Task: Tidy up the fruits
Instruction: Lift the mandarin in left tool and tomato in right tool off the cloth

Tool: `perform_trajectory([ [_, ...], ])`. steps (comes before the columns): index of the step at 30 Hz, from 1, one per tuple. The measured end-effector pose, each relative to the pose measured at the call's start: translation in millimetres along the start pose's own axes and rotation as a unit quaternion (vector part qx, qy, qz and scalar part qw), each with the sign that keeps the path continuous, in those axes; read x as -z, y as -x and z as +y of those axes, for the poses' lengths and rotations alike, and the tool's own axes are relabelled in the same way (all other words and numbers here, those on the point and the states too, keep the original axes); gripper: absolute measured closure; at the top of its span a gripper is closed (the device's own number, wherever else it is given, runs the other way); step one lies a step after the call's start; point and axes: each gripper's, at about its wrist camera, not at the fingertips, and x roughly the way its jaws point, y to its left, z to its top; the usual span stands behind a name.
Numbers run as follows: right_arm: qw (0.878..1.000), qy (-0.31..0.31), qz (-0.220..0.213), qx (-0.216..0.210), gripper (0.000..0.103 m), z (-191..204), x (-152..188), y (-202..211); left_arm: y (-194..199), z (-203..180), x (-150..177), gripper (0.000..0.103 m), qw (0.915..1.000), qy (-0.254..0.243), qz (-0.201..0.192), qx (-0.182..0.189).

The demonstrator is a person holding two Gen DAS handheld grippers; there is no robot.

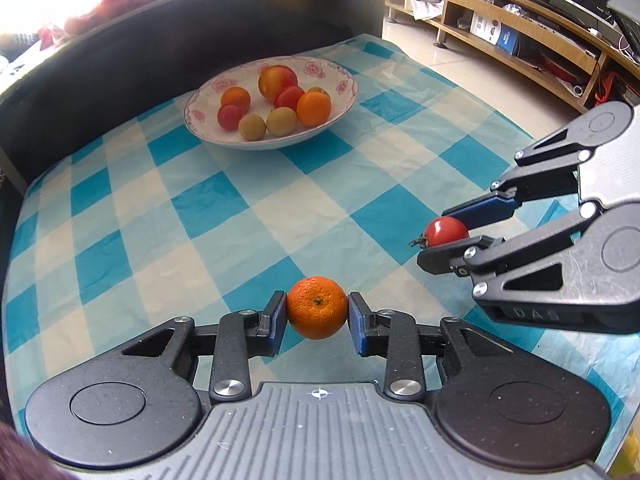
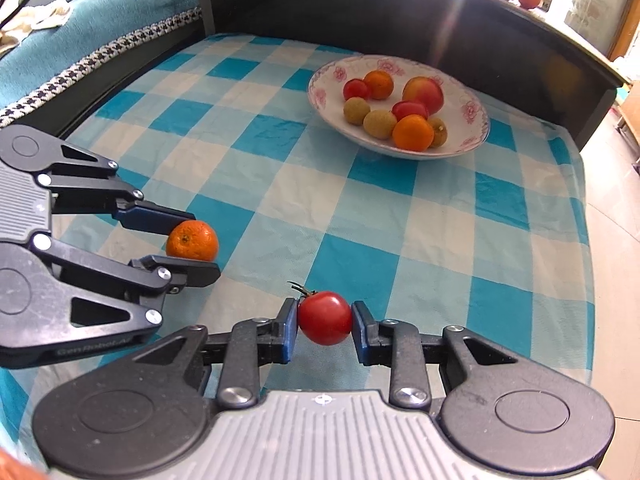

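Two tongs, left tongs gripping one tangerine, right tongs one tomato

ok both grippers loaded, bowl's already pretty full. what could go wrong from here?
1. The right gripper pinches the tomato at its sides; it looks soft, so a harder squeeze could bruise or split it.
2. The left gripper holds the round tangerine only at the pad tips; it might slip out on the way.
3. The bowl already holds a crowd of fruit; a drop onto the pile could roll fruit over its shallow rim, and both grippers arriving together might collide.
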Motion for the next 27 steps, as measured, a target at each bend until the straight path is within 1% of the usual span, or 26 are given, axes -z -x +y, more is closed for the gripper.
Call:
perform_trajectory([
  [18,0.999,-0.006,-0.030,0.016,0.071,9.0,6.2,26.6,12.4,-7.3,-3.0,0.063,0.9998,-0.005,-0.019,-0.010],
  [27,0.999,-0.006,-0.043,0.025,0.071,10.6,1.9,33.5,16.0,-7.4,-6.2,0.063,0.9995,-0.004,-0.028,-0.014],
])
